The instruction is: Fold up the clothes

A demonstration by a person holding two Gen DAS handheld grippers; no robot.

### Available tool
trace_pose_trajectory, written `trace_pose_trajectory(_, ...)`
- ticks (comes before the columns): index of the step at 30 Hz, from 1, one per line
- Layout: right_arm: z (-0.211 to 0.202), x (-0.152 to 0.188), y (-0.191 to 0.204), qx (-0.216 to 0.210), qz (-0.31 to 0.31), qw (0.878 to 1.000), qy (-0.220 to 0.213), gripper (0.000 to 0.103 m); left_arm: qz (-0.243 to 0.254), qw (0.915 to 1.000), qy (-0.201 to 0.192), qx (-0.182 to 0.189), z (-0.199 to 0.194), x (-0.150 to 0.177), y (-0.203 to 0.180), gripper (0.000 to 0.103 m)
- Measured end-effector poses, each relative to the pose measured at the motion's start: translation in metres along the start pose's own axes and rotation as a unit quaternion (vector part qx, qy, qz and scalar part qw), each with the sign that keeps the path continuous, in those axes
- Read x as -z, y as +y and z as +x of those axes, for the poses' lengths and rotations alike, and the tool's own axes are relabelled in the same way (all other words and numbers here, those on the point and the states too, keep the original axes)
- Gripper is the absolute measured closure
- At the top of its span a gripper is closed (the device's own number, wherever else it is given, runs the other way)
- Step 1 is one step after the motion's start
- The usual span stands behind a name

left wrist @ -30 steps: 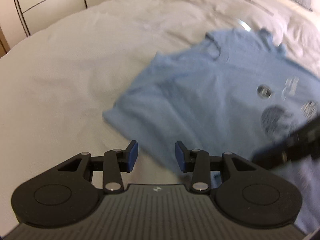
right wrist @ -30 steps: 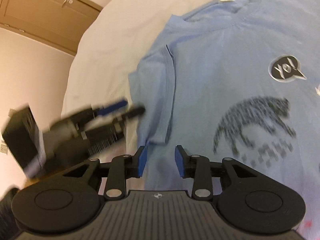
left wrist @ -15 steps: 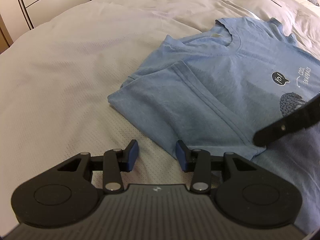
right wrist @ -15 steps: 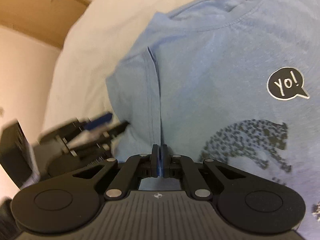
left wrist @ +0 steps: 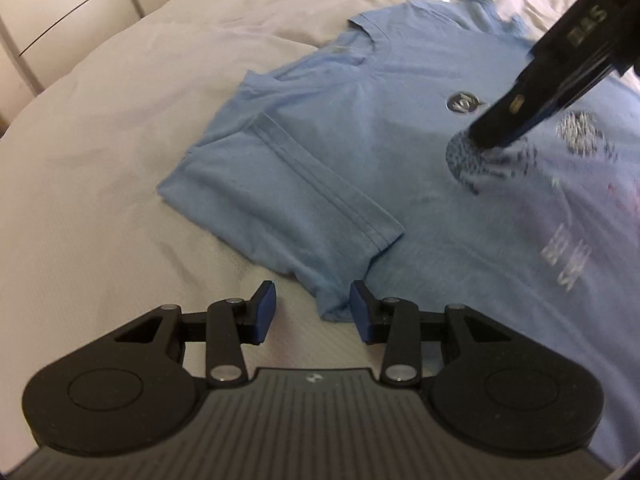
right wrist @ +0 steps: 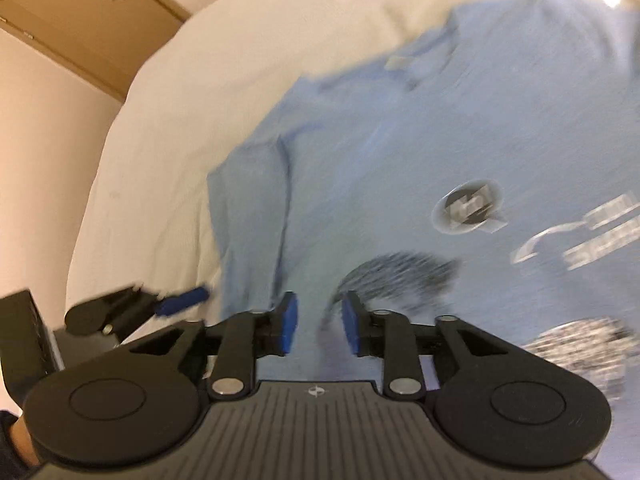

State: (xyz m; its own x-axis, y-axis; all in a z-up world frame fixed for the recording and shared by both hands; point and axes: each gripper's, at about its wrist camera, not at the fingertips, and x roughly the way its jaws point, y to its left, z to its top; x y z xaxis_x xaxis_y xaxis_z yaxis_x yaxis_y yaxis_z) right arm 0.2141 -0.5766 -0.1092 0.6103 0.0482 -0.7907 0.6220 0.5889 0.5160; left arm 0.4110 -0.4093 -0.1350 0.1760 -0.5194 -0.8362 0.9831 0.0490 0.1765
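A light blue T-shirt (left wrist: 360,160) with dark chest prints lies flat on the white bed cover (left wrist: 100,160), its near sleeve (left wrist: 280,208) folded in over the body. My left gripper (left wrist: 313,310) is open just above the cover, and the sleeve's lower corner lies between its blue pads without being pinched. My right gripper (right wrist: 318,324) hovers over the shirt (right wrist: 400,140) by the animal print. Its jaws are opening, with nothing pinched between them. From the left wrist view the right gripper (left wrist: 492,136) points down at that print. The right wrist view is blurred.
The bed cover (right wrist: 180,120) spreads wide to the left of the shirt. White drawer fronts (left wrist: 60,20) stand beyond the bed's far left edge. A brown wooden door (right wrist: 80,20) and a pale wall are past the bed's edge. The left gripper (right wrist: 172,300) sits close beside the right one.
The right gripper, shut at the sleeve hem half a second ago, now stands open and has moved up over the chest print. The left gripper has shifted to the sleeve's lower corner.
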Motion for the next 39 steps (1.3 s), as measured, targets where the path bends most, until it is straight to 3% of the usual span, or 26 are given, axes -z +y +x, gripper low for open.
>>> trace_pose_trajectory(6,-0.067,-0.032,-0.059,0.069,-0.021,0.996,-0.053,0.061,-0.004,0.9996,-0.026,-0.01,-0.02,-0.049,-0.037,0.059)
trace_pose_trajectory(13,-0.13,-0.094,-0.17,0.123,-0.047,0.987,-0.09,0.061,0.046,0.9956,-0.081,-0.008,-0.005,-0.151,-0.154,0.052)
trace_pose_trajectory(19,-0.146,-0.166,-0.277,0.083,-0.057,0.992,-0.078,0.061,0.127,0.9865,-0.102,-0.015,0.04,-0.239,-0.298,0.052)
trace_pose_trajectory(24,-0.148,-0.217,-0.336,0.018,-0.056,0.997,-0.049,0.06,0.208,0.9742,-0.072,-0.049,0.105,-0.285,-0.382,0.058)
trace_pose_trajectory(27,-0.143,-0.233,-0.354,-0.008,-0.058,0.998,-0.035,0.06,0.246,0.9637,-0.052,-0.088,0.136,-0.294,-0.401,0.058)
trace_pose_trajectory(30,-0.133,-0.243,-0.366,-0.023,-0.052,0.998,-0.017,0.06,0.27,0.9569,-0.028,-0.103,0.159,-0.299,-0.407,0.063)
trace_pose_trajectory(32,-0.127,-0.25,-0.37,-0.032,-0.051,0.998,-0.007,0.06,0.285,0.9518,-0.021,-0.111,0.171,-0.301,-0.41,0.071)
trace_pose_trajectory(34,-0.119,-0.256,-0.374,-0.046,-0.045,0.998,0.004,0.059,0.294,0.9482,-0.027,-0.117,0.174,-0.302,-0.414,0.09)
trace_pose_trajectory(36,-0.11,-0.264,-0.377,-0.059,-0.039,0.997,0.015,0.055,0.269,0.9562,-0.036,-0.11,0.173,-0.307,-0.411,0.099)
trace_pose_trajectory(39,-0.091,-0.278,-0.377,-0.071,-0.041,0.996,0.025,0.054,0.195,0.9748,-0.059,-0.092,0.166,-0.313,-0.4,0.101)
